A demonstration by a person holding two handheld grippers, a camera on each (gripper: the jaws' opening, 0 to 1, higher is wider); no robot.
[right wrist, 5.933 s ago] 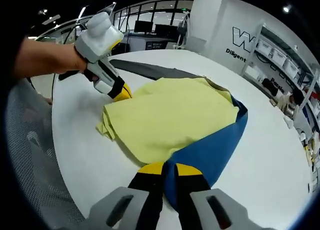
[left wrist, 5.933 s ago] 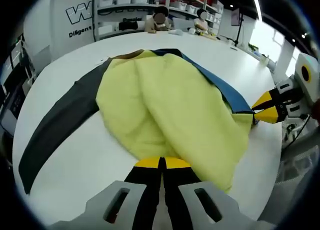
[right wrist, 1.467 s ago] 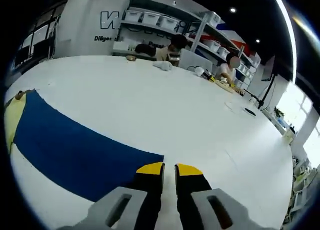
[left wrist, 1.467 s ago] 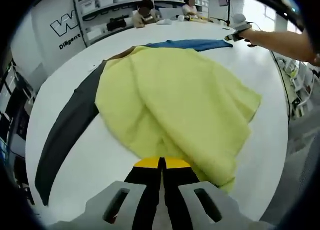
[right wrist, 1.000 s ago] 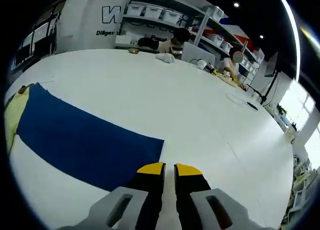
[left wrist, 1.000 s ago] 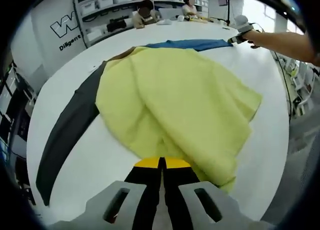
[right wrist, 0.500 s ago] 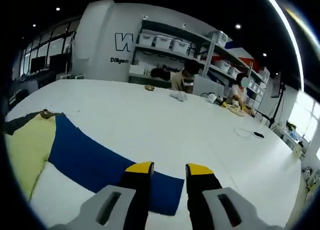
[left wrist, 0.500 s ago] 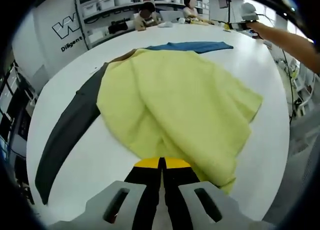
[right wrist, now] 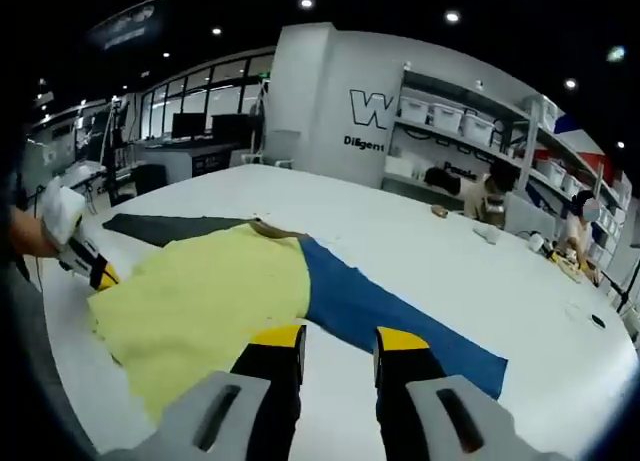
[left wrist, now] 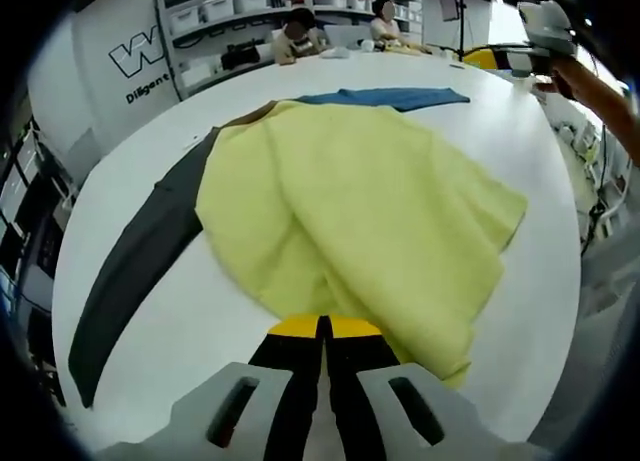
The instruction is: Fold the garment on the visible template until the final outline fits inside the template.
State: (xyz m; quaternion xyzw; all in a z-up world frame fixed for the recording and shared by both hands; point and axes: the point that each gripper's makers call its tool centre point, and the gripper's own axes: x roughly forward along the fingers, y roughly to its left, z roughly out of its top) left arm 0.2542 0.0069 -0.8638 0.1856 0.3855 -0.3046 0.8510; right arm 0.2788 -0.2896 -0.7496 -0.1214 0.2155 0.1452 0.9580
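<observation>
**Yellow garment spread on the white table**

The left gripper [left wrist: 322, 327] had its jaws pressed together on the near edge of the garment [left wrist: 370, 201]. It was pinching the yellow cloth right at the hem. In the right gripper view the same tool [right wrist: 100, 273] sat at the far left edge of the yellow cloth, held by a hand [right wrist: 25, 233].

The right gripper [right wrist: 340, 338] had its jaws apart with nothing between them. It hung above the table [right wrist: 420, 261], near the blue sleeve [right wrist: 390, 316]. In the left gripper view it [left wrist: 500, 59] was up past the end of the blue sleeve [left wrist: 395, 97], held by a hand [left wrist: 580, 81].

The garment lay flat on the white table [left wrist: 200, 311]. The yellow body was in the middle. The dark grey sleeve [left wrist: 135, 251] stretched out from one side of the yellow body, and the blue sleeve stretched out from the other side.

Beyond the garment, at the far end of the table, people [left wrist: 295, 36] sat. Behind them stood shelves [right wrist: 470, 121] with white bins.
</observation>
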